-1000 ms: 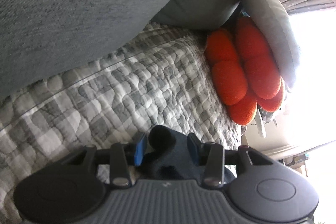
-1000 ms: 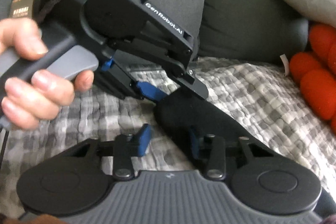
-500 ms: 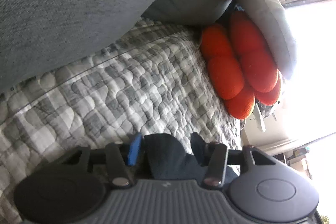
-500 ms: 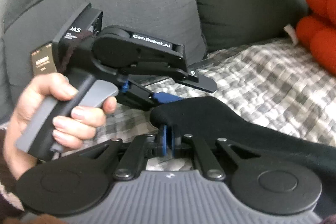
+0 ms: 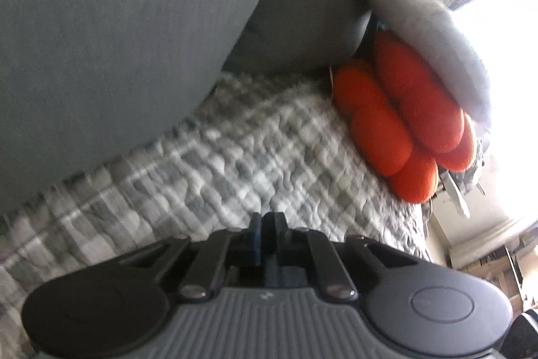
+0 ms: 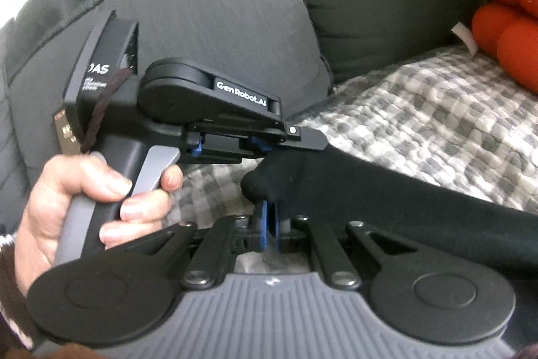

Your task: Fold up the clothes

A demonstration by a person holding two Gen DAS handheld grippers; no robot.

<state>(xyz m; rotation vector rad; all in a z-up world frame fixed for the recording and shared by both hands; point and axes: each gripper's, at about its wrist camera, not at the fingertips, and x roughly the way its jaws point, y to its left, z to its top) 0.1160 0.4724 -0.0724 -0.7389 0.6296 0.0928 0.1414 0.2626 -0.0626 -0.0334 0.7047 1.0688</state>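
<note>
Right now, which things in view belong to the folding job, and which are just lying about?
In the job:
- black garment
- right gripper, shut on the garment
- left gripper, at the garment's end, shut
- hand holding the left gripper

Lying about:
- checked quilt
- orange cushion
- grey sofa
- pale pillow

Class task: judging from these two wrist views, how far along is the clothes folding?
Done: nothing looks folded yet. In hand: the right hand-held gripper is shut on a black garment, and the left hand-held gripper sits at the same end. Left: folding it on the checked quilt.
</note>
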